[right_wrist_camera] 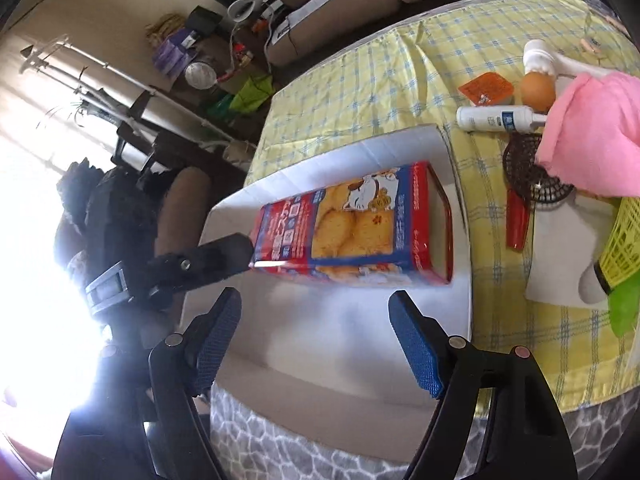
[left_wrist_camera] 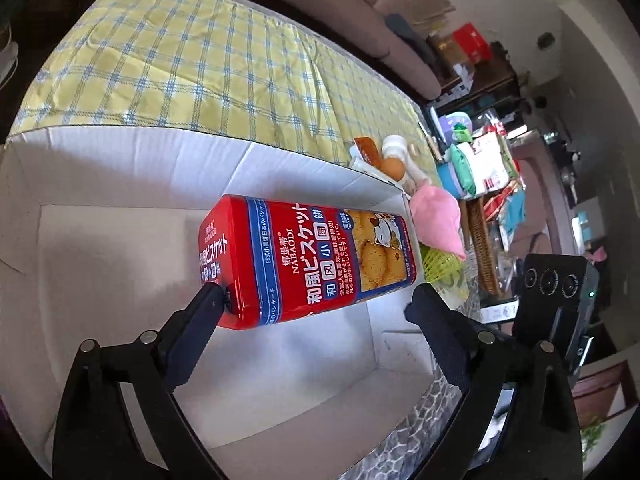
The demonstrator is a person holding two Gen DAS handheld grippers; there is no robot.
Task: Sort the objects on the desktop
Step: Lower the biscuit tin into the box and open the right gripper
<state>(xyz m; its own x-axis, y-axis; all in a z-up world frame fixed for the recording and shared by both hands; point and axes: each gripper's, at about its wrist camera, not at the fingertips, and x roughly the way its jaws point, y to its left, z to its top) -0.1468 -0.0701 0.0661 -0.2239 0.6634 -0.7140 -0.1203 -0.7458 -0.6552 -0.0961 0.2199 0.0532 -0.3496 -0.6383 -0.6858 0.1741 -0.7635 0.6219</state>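
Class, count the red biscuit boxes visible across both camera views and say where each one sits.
1. The red biscuit box lies in the white cardboard box, the open left gripper around its near end; one finger touches it. Others may hide behind the pink cloth.

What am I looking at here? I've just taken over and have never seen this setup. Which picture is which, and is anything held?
There is no robot arm: a person holds a two-finger gripper in each hand, each with a camera looking along its fingers. In the left camera's picture, the left gripper is open; one finger touches the red biscuit box, which sits over the white cardboard box. I can't tell whether it rests there. In the right camera's picture, the right gripper is open and empty. On the yellow checked tablecloth lie a white bottle, an egg, a pink cloth and a yellow basket.
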